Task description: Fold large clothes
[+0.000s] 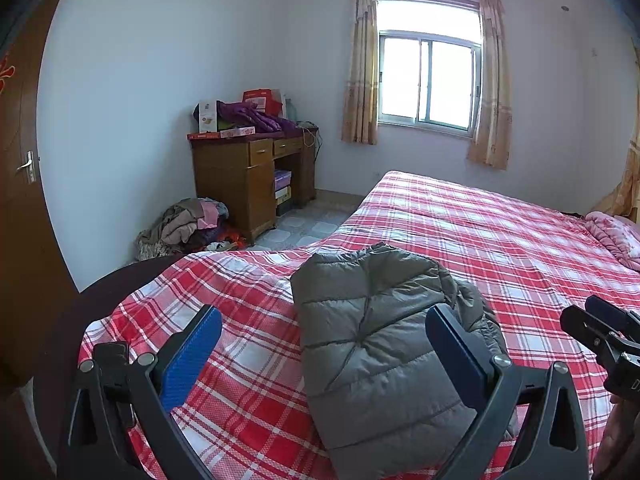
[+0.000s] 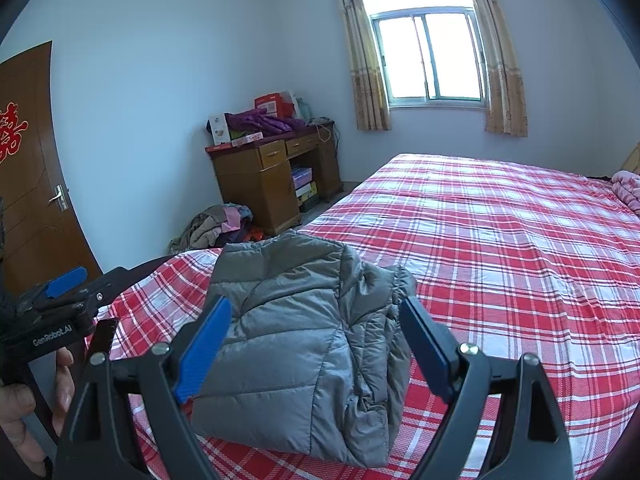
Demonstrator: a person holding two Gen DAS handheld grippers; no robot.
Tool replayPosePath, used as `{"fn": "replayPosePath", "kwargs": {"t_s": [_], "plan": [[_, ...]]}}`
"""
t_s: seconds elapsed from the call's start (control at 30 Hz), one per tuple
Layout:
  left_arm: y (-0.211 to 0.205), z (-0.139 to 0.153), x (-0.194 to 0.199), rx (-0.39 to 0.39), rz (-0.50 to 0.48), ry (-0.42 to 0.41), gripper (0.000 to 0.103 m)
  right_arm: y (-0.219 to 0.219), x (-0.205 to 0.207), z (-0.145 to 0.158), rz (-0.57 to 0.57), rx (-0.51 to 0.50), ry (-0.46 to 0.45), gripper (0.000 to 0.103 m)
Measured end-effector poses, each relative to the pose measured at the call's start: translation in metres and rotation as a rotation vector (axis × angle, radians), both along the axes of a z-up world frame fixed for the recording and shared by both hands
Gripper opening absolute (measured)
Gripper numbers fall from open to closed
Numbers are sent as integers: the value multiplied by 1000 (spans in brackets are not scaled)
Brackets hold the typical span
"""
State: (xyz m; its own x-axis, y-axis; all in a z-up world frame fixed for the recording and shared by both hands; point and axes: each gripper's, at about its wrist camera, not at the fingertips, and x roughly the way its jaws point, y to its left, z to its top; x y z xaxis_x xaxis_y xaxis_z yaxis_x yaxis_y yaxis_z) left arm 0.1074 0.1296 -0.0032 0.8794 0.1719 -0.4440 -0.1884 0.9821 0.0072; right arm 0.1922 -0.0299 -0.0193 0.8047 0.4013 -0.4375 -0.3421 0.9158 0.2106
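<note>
Home bedroom, plaid bed (image 1: 460, 216), desk (image 1: 248, 176), curtains (image 1: 360, 68)

Black frames — blue ribbed fingers (image 1: 192, 356)

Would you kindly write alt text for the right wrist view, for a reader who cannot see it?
A grey quilted puffer jacket, folded into a compact bundle, lies on a red-and-white plaid bedspread between the open blue-padded fingers of the right gripper. The left gripper shows at the left edge; a wooden desk stands beyond.
</note>
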Motion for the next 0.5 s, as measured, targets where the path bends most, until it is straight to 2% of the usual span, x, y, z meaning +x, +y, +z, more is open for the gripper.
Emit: {"fn": "replayPosePath", "kwargs": {"t_s": [0.5], "plan": [[1,-4,3,-1,-1,12,102,0,2,-4,-1,4,14,88]]}}
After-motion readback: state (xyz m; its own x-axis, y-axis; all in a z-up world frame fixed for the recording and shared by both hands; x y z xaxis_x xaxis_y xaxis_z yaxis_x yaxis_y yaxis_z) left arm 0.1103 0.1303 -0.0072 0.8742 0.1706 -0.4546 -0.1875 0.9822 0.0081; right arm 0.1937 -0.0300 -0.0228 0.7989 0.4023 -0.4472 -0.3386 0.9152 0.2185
